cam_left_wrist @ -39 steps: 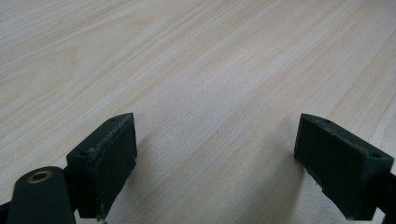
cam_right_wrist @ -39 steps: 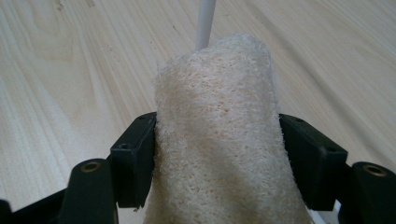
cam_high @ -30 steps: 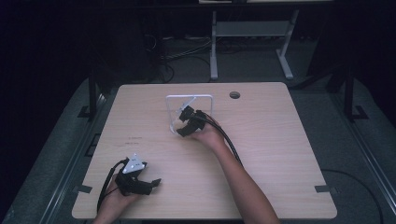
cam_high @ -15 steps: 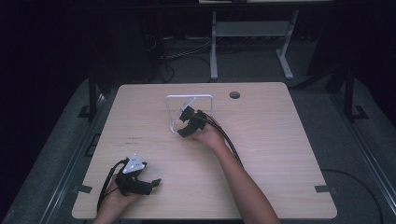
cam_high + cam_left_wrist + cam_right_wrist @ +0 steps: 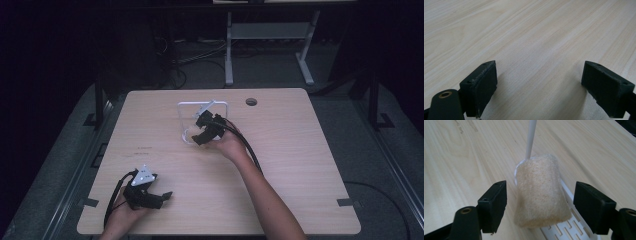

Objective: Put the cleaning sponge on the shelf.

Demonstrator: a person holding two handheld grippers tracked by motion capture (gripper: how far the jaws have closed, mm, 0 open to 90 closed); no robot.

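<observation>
- Nearest the person, the left gripper [image 5: 150, 196] sat parked by the near-left edge of the table [image 5: 300, 165], looking idle. Its jaws were spread wide with nothing but bare wood between them in the left gripper view, and the left hand [image 5: 122, 217] rested low with its cable looping back toward the table edge.
- Further out, the right forearm reached diagonally up from the bottom edge toward the middle of the table, wrist bent so the right gripper [image 5: 540, 202] pointed down and away.
- That gripper was wide open too, jaws either side of a tan fuzzy pad [image 5: 541, 192], not touching it. My guess is it was lined up for a grab.
- The pad hung on a white frame [image 5: 186, 107], standing on the far middle of the table.
- Beyond that there was a round hole [image 5: 251, 102] in the tabletop.
</observation>
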